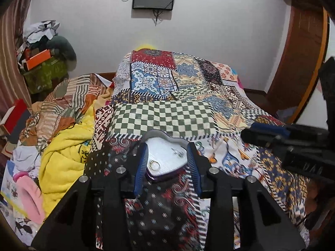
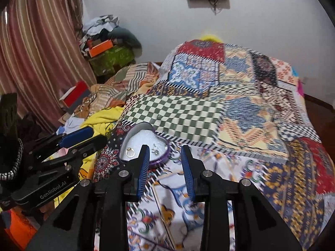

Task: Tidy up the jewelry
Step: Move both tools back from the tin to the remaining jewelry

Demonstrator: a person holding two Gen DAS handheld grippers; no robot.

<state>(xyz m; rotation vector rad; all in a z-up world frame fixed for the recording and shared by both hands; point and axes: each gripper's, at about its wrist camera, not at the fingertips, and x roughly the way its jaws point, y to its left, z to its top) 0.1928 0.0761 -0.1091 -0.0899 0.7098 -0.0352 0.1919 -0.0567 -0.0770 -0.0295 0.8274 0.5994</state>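
- While the heart-shaped box (image 1: 166, 156) sits open on the quilt (image 1: 163, 117), the left gripper (image 1: 167, 163) brackets it, one finger on each side of the box.
- Its jaws are spread about as wide as the box; whether the pads press the rim or just stand beside it cannot be told from the left wrist view.
- In the right wrist view the box (image 2: 144, 146) lies at the near left of the quilt (image 2: 188, 115), and the right gripper (image 2: 165, 163) hangs just right of it with jaws spread and nothing between them.
- A gold ring (image 1: 154, 164) rests on the white pad at the near tip of the heart; the same ring (image 2: 130, 151) shows at the box's left side from the other view.
- A small silver piece (image 1: 177, 152), perhaps earrings, lies further in; its exact form is too small to tell.
- The lid is not in view.
- Judging by this, the jewelry is already in the box and the step in hand is steadying or taking hold of the box.
- The next move likely calls for a gentle, level squeeze on the rim, since tilting could roll the ring out onto the busy pattern, where it would be hard to find.
- The right gripper is free to bring a lid or another piece, if there is one.
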